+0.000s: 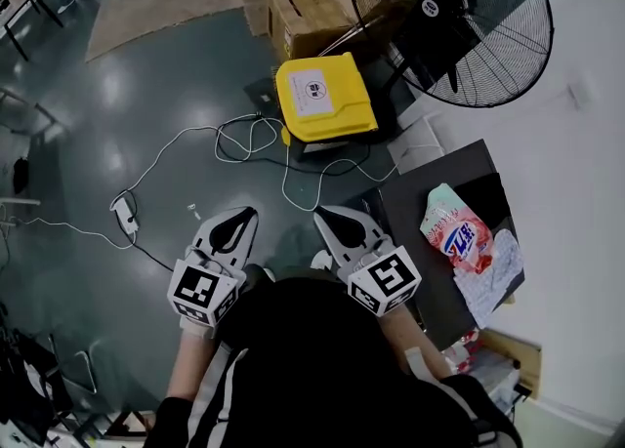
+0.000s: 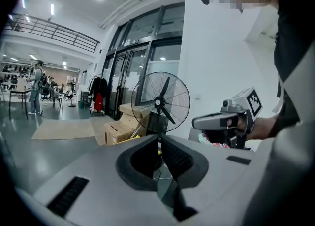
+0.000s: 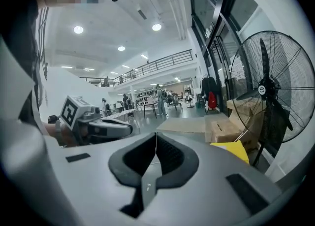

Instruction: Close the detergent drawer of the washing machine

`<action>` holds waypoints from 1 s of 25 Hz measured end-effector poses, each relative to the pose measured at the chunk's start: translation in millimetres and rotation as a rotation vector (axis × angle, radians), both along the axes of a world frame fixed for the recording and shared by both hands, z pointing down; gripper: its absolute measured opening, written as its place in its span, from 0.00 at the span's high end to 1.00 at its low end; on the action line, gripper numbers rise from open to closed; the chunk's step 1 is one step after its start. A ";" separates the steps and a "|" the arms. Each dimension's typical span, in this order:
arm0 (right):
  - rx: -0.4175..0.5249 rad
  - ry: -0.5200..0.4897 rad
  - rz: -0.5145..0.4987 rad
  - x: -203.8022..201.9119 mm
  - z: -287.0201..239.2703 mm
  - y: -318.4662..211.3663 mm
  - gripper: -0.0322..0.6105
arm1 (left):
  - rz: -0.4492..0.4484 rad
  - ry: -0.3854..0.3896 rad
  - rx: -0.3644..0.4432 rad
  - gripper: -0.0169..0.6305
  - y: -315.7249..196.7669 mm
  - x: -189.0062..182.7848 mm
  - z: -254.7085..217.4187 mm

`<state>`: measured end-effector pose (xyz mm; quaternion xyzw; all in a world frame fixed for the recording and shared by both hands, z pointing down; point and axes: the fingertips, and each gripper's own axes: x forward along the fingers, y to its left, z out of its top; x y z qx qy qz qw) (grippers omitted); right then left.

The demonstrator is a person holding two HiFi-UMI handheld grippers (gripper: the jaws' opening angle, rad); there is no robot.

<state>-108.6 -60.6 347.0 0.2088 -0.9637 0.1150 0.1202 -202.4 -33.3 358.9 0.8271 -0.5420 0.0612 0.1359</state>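
Note:
No detergent drawer shows in any view. A dark flat-topped unit point(image 1: 420, 207) stands at the right against the white wall; I cannot tell whether it is the washing machine. My left gripper point(image 1: 250, 211) and right gripper point(image 1: 320, 212) are held side by side close to the person's body, above the floor and left of that unit. Both are shut with nothing between the jaws. The left gripper point(image 2: 160, 139) shows its tips touching, with the right gripper point(image 2: 197, 121) beside it. The right gripper point(image 3: 156, 135) is likewise closed, and the left gripper point(image 3: 129, 129) appears at its left.
A pink detergent bag point(image 1: 454, 231) and a crumpled white cloth point(image 1: 493, 275) lie on the dark unit. Ahead stand a large black fan point(image 1: 449, 17), a yellow case point(image 1: 322, 95) and a cardboard box point(image 1: 303, 12). Cables point(image 1: 244, 139) and a power strip point(image 1: 125, 212) trail over the grey floor.

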 end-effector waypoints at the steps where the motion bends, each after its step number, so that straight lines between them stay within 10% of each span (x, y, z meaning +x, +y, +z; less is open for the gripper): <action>1: -0.001 0.001 -0.007 0.2 0.8 0.5 0.93 | -0.001 0.002 0.000 0.95 -0.1 1.1 0.0; 25: -0.053 -0.010 -0.022 34.3 7.5 -14.9 0.93 | -0.003 0.051 -0.019 0.95 -27.6 34.4 -0.2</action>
